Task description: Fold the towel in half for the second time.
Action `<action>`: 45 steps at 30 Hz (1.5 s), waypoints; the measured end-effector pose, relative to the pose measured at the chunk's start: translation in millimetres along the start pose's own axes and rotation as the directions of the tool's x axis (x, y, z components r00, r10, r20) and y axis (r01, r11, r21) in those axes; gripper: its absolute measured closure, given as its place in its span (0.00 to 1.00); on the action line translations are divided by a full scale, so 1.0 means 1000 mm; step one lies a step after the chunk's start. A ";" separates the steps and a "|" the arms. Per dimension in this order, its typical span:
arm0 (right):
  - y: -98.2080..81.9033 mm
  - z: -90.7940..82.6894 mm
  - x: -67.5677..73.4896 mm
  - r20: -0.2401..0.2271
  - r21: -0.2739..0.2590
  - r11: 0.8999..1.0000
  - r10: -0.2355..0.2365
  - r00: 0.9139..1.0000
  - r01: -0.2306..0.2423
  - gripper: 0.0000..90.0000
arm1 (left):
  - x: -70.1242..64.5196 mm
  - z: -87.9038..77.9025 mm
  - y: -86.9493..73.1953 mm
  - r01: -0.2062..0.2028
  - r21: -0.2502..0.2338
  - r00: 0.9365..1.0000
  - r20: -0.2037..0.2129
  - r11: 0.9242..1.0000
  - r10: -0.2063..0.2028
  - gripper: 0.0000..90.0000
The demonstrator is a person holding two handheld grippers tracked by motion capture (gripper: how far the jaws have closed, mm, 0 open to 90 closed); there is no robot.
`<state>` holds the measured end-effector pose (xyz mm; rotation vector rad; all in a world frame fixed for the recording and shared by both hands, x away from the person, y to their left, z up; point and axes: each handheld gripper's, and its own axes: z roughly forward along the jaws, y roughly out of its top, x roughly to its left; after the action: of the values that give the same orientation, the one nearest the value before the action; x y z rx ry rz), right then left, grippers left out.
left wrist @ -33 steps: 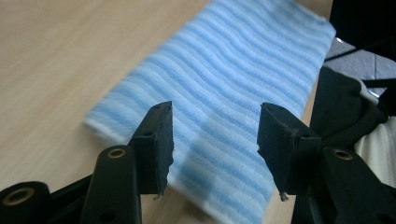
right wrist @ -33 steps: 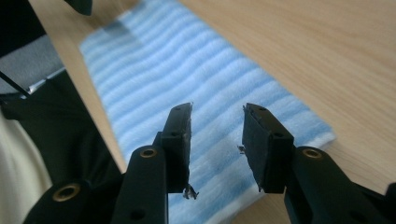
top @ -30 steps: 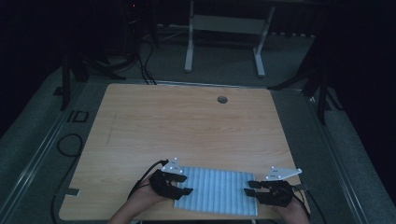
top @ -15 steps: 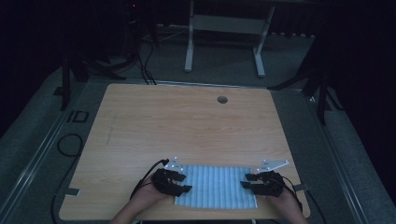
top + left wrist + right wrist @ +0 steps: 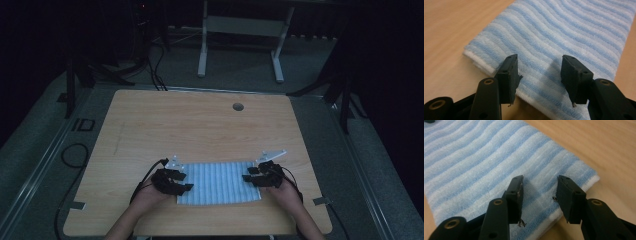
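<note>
A pale wooden table [image 5: 200, 130] fills the middle of the high view, lit in an otherwise dim room, with a small round hole [image 5: 238, 107] set near its far edge. Beyond it, on the grey floor, stands the white frame of another stand [image 5: 240, 40], and dark cables [image 5: 150, 70] trail off at the far left.

On the near part of the table lies a blue-and-white striped towel [image 5: 218, 182], folded and flat, its long side running left to right (the stripes look wavy and soft in the closer views). Its near edge sits close to the table's near edge, though the dim high view makes it hard to say exactly how close.

The person's forearms come in from the near side, one hand at each short end of the towel. The left gripper [image 5: 184, 181] is at the towel's left end; in the left gripper view [image 5: 538, 73] its two black jaws stand apart over the striped cloth, just in from the folded white edge, with the towel showing in the gap and neither pad pressing on it. The right gripper [image 5: 248, 174] is at the right end; in the right gripper view [image 5: 538, 192] its jaws are likewise parted above the cloth near the towel's corner, nothing pinched between them, and they have just been opening a little further. A few loose threads hang from the pads [image 5: 519, 195] of that gripper.
</note>
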<state>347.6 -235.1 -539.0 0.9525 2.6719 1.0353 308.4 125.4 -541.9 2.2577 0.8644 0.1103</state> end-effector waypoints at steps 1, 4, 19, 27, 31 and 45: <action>0.004 0.003 -0.002 -0.005 0.004 1.000 0.001 1.000 -0.001 0.62 | 0.004 -0.001 0.001 0.006 -0.001 1.000 -0.006 1.000 -0.006 0.53; 0.017 0.012 -0.006 -0.002 0.014 1.000 -0.001 1.000 0.001 0.61 | 0.018 -0.002 0.002 0.027 -0.004 0.999 -0.018 1.000 -0.028 0.53; 0.062 0.049 -0.018 -0.022 0.010 0.999 0.031 0.999 -0.031 0.59 | 0.071 -0.011 0.005 0.084 -0.014 0.993 -0.080 0.996 -0.085 0.53; 0.076 0.060 -0.023 -0.006 0.012 1.000 0.028 1.000 -0.028 0.58 | 0.087 -0.011 0.010 0.118 -0.021 0.989 -0.092 0.993 -0.119 0.53; 0.079 0.062 -0.023 -0.003 0.019 1.000 0.022 1.000 -0.022 0.57 | 0.089 -0.011 0.011 0.124 -0.023 0.988 -0.092 0.992 -0.126 0.53; 0.071 0.036 -0.010 -0.018 -0.067 0.998 0.008 1.000 -0.009 0.34 | 0.065 -0.029 0.001 0.101 -0.124 0.990 -0.088 0.987 -0.112 0.26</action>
<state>403.8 -180.2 -521.6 0.9471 2.6309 1.1332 350.4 181.8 -530.2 2.1045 1.0004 0.2158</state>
